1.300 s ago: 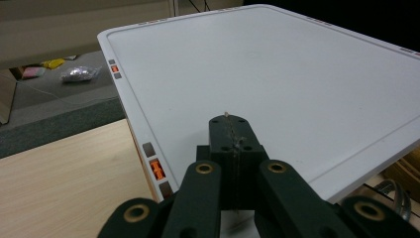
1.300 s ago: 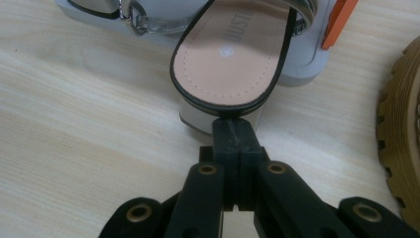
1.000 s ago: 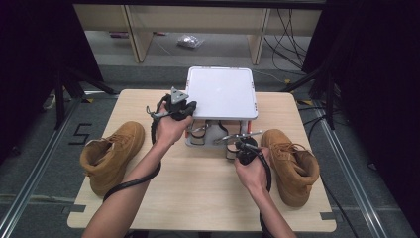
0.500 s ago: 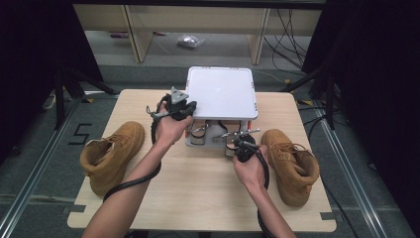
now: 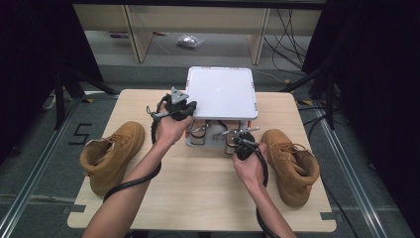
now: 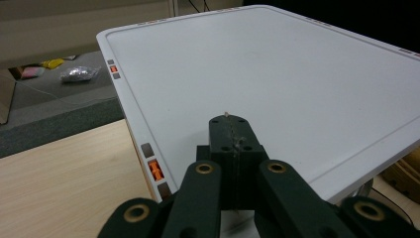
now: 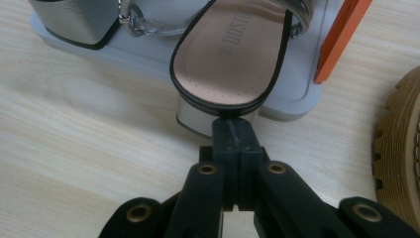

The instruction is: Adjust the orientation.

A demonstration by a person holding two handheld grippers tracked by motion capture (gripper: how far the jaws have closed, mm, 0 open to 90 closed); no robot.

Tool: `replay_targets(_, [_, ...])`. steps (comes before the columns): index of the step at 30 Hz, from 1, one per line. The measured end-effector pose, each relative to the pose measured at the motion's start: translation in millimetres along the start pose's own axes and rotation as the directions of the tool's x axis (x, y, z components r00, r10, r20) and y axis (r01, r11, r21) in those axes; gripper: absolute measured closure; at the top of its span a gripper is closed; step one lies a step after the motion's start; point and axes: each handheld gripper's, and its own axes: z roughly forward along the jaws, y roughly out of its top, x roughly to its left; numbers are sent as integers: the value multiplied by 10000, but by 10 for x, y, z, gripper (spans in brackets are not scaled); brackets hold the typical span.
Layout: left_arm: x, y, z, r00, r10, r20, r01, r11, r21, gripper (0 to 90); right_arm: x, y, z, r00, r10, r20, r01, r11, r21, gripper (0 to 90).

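A small shoe rack with a white top (image 5: 223, 91) stands at the back middle of the wooden table (image 5: 198, 193). On its grey lower shelf (image 7: 148, 54) lie silver sandals (image 5: 204, 132). My left gripper (image 5: 184, 106) is shut and empty, its tips (image 6: 233, 126) over the near left part of the white top (image 6: 272, 74). My right gripper (image 5: 236, 143) is also shut. Its tips (image 7: 234, 129) sit right at the heel end of one sandal (image 7: 233, 54), with nothing between the jaws.
A tan boot (image 5: 109, 153) lies at the table's left, another tan boot (image 5: 292, 163) at the right, its sole (image 7: 401, 148) close to my right gripper. An orange post (image 7: 341, 34) rises at the rack's corner. Shelving and cables lie beyond the table.
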Motion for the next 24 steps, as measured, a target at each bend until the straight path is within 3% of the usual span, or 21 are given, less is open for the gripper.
replay_targets(12, [-2,2,0,10000,37,5,-37,10000,23,893,-53,55,9,9997,209,82,-208,9997,-146,900])
replay_targets(24, [-9,3,3,10000,77,20,-77,10000,28,893,-83,83,42,9999,132,86,-129,9993,-343,900])
